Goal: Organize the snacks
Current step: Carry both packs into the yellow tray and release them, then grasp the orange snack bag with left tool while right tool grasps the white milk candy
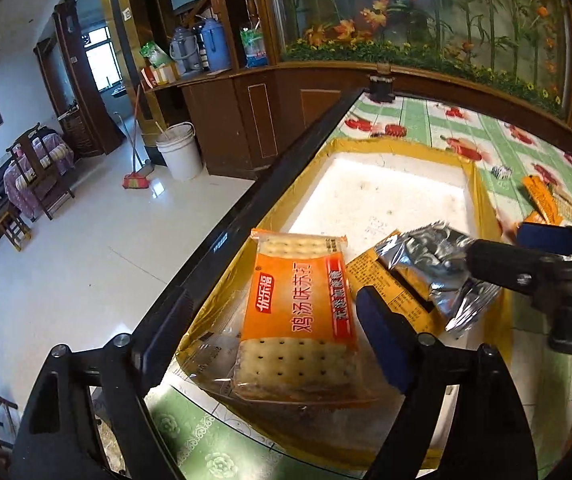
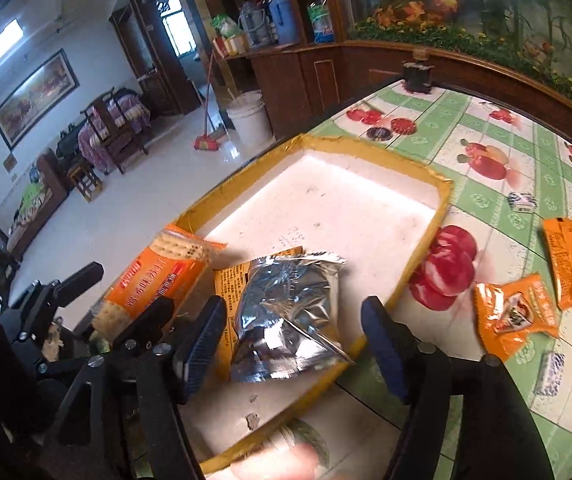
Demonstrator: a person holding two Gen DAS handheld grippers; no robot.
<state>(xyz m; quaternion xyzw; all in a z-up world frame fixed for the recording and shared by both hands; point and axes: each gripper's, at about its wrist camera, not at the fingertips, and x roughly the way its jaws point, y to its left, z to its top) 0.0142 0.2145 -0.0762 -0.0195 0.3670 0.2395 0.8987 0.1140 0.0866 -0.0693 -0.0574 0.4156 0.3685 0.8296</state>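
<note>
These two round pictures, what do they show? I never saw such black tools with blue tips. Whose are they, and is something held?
A person holds one two-finger tool in each hand; each carries a camera looking along its fingers. The left tool stands open around the orange cracker packet. The right tool stands open around the crinkled silver foil packet. I see no clamping, so nothing seems held. Both packets lie in the shallow white tray with yellow taped rim, on the green fruit-patterned tablecloth. More small orange snack packets lie outside the tray.
</note>
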